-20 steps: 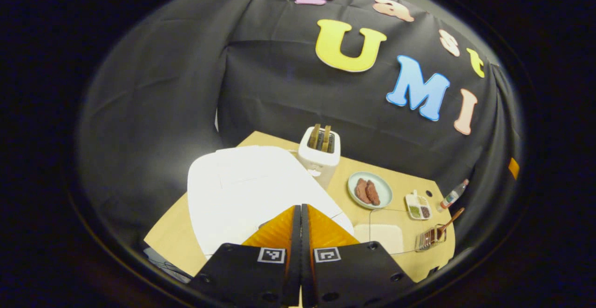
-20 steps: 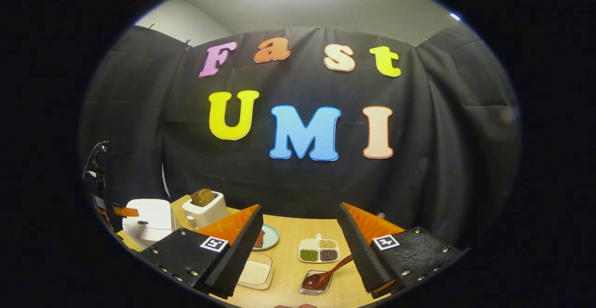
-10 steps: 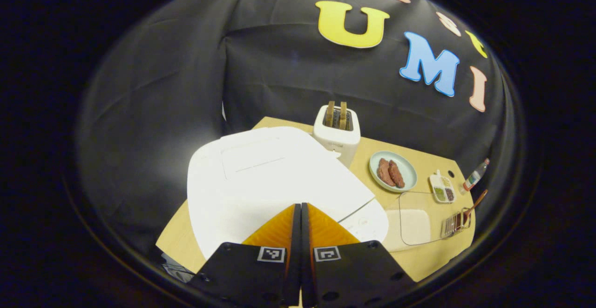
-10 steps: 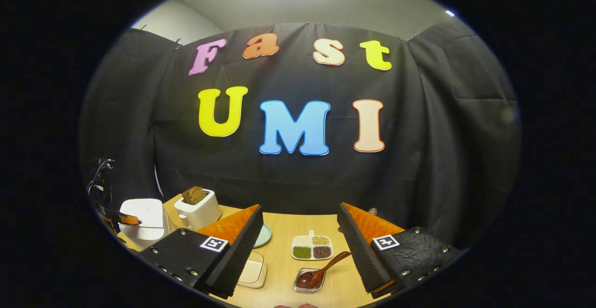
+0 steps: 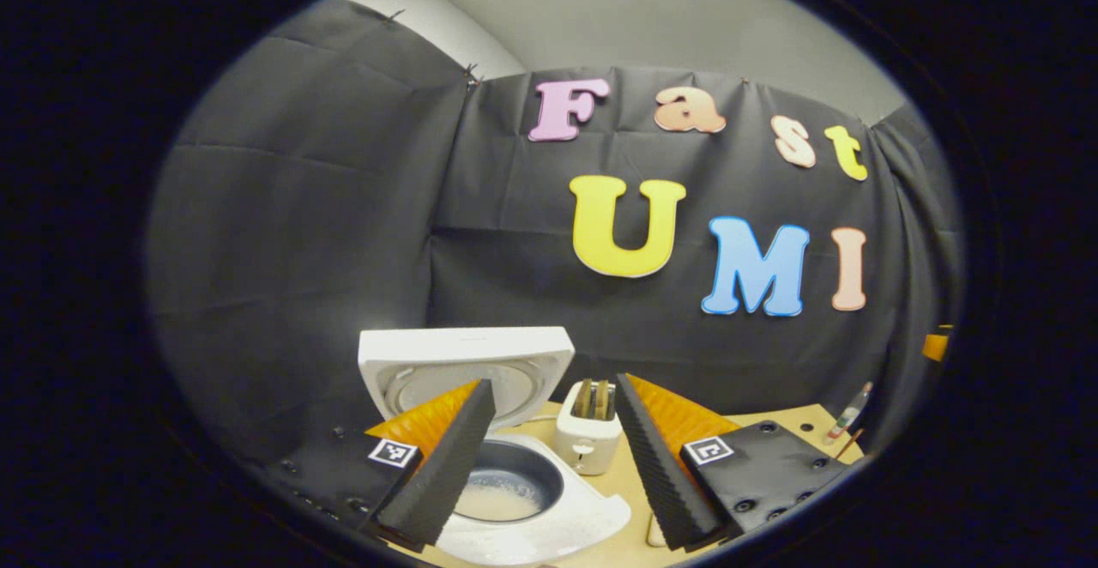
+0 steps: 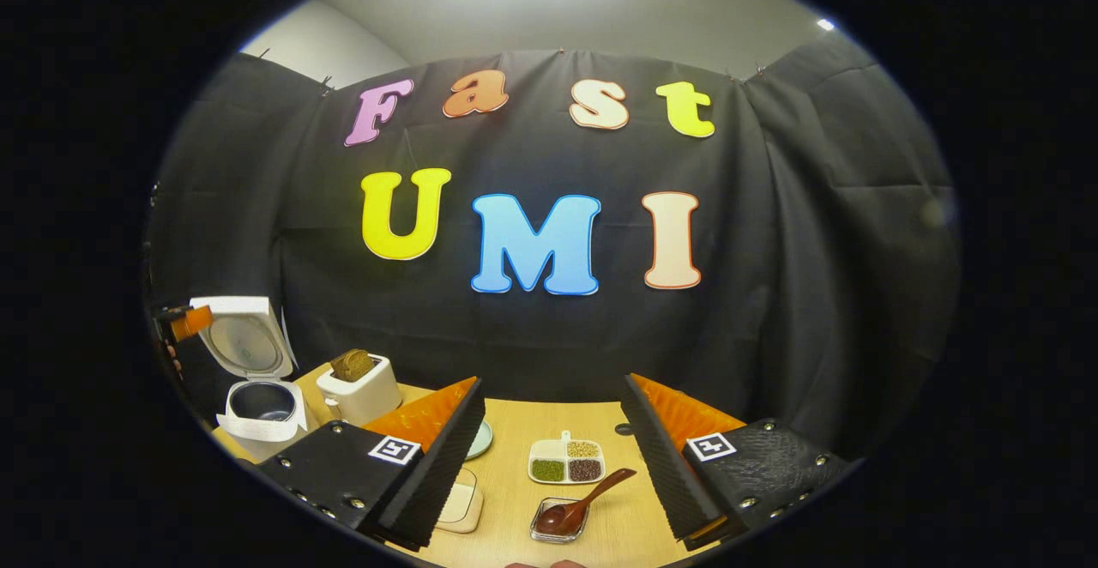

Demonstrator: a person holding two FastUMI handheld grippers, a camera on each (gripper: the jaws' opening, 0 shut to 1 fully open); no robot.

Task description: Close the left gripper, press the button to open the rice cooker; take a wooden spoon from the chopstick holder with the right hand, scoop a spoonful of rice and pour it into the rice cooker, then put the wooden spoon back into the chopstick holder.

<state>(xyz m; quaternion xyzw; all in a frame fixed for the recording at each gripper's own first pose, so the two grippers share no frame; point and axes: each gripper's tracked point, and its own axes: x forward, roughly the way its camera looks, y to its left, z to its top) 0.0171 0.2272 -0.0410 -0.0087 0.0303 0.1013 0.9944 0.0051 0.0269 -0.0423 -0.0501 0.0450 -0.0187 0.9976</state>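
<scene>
Black cloth backed the wooden table (image 6: 523, 431). At its left end the rice cooker (image 6: 257, 409) stood with its lid up, and the left tool (image 5: 549, 456) hung open over its pot. Rightward, near the front edge, the wooden spoon (image 6: 583, 504) sat bowl-down in the chopstick holder (image 6: 558, 523), its handle slanting up toward the right. The right tool (image 6: 549, 456), jaws apart and empty, hovered just behind it and was likely the nearer one.

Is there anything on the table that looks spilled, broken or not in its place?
Nothing stands out. The rice cooker stands upright with its lid raised, the toaster is upright beside it, and the wooden spoon rests in its holder. No spill shows on the table.
</scene>
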